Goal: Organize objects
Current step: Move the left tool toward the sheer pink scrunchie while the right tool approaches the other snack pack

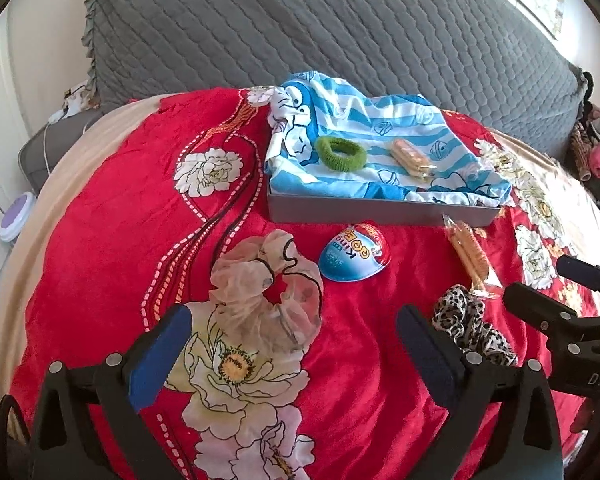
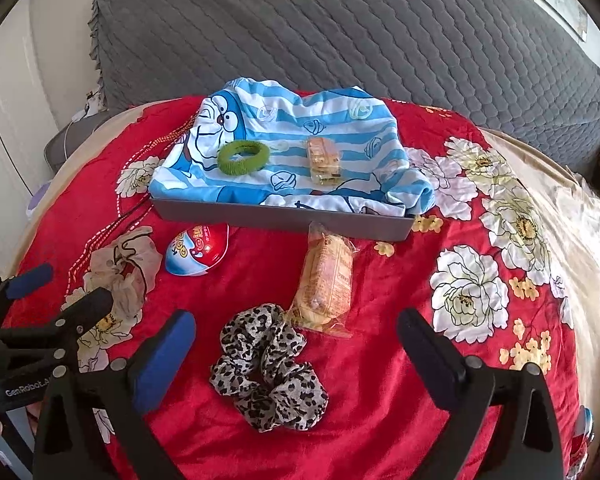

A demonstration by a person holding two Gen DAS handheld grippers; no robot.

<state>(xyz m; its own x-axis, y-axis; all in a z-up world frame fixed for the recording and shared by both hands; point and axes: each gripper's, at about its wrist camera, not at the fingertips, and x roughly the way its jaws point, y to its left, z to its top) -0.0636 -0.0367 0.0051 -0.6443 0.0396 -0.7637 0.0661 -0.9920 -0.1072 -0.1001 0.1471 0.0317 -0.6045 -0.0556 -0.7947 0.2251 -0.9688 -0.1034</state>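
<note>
A grey tray (image 1: 340,210) (image 2: 260,216) lined with a blue striped cartoon cloth (image 1: 400,120) (image 2: 340,120) holds a green hair tie (image 1: 340,153) (image 2: 243,157) and a wrapped snack (image 1: 412,156) (image 2: 324,158). In front of it on the red blanket lie a beige sheer scrunchie (image 1: 268,288) (image 2: 124,272), a red and blue egg-shaped toy (image 1: 354,254) (image 2: 198,250), a wrapped biscuit pack (image 1: 470,256) (image 2: 326,280) and a leopard scrunchie (image 1: 472,326) (image 2: 266,372). My left gripper (image 1: 294,340) is open, with the beige scrunchie just beyond its fingertips. My right gripper (image 2: 296,344) is open around the leopard scrunchie.
The red floral blanket (image 1: 120,240) (image 2: 400,280) covers the bed, with a grey quilted headboard cover (image 1: 300,32) (image 2: 340,32) behind. A round white and purple object (image 1: 18,216) sits off the left edge. Clothes (image 1: 596,148) pile at the right.
</note>
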